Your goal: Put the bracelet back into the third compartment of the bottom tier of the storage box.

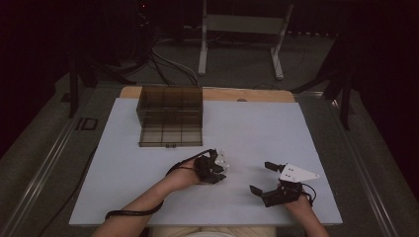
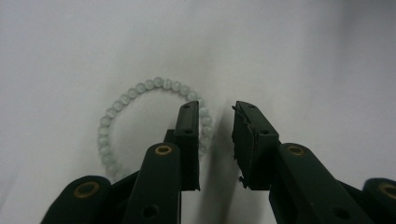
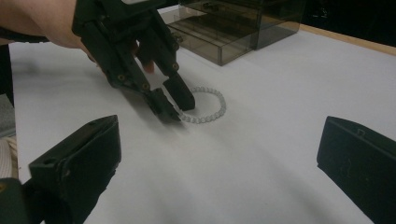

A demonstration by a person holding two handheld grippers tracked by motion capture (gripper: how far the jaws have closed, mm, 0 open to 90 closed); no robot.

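A bracelet of small pale, translucent round beads (image 2: 140, 105) is lying flat on the white table surface (image 1: 257, 128), near the middle of the person's side. The left black two-jaw gripper (image 1: 217, 168) is being held low over it, tilted down, with its jaws set narrowly apart. One jaw is placed inside the ring of beads and the other outside, so the beaded strand is being straddled; no firm grip is visible. The right black two-jaw gripper (image 1: 261, 177) is being held well apart to the right, its jaws spread wide and empty. A smoky-brown transparent plastic box with compartments (image 1: 170, 116) is standing farther back on the table.
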